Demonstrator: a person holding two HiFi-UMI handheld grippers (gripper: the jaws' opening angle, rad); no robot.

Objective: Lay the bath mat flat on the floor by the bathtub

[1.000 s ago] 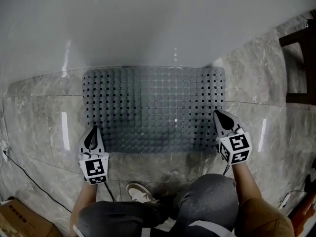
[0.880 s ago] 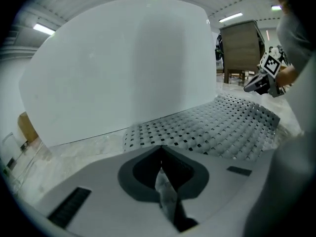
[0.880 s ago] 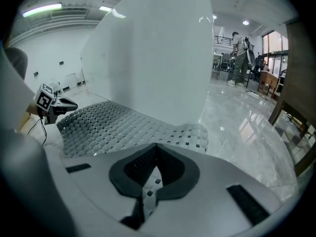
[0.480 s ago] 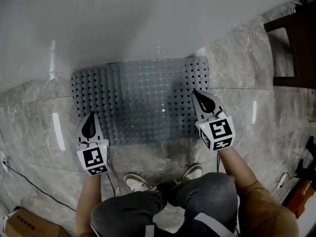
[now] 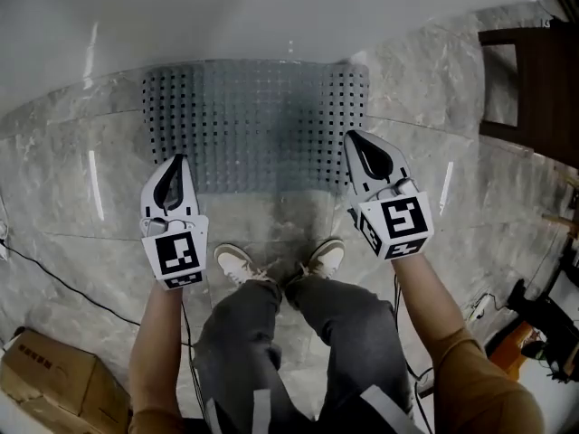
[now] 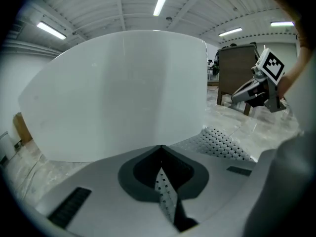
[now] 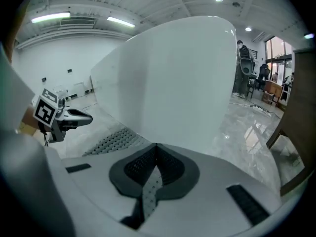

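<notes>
The grey perforated bath mat lies flat on the marble floor against the white bathtub. My left gripper hovers over the floor beside the mat's near left corner, its jaws shut on nothing. The right gripper hangs above the mat's near right corner, also shut and empty. Past my left gripper in its own view I see the mat, the tub wall and the other gripper. Beyond the right gripper in its view are the mat and the left gripper.
The person's two shoes stand just short of the mat's near edge. A dark wooden piece of furniture is at the right, a cardboard box at the lower left, and a black cable runs across the floor on the left.
The person has stood up, so the head view has risen. Both grippers have lifted from the mat's near corners. The mat stays flat by the tub.
</notes>
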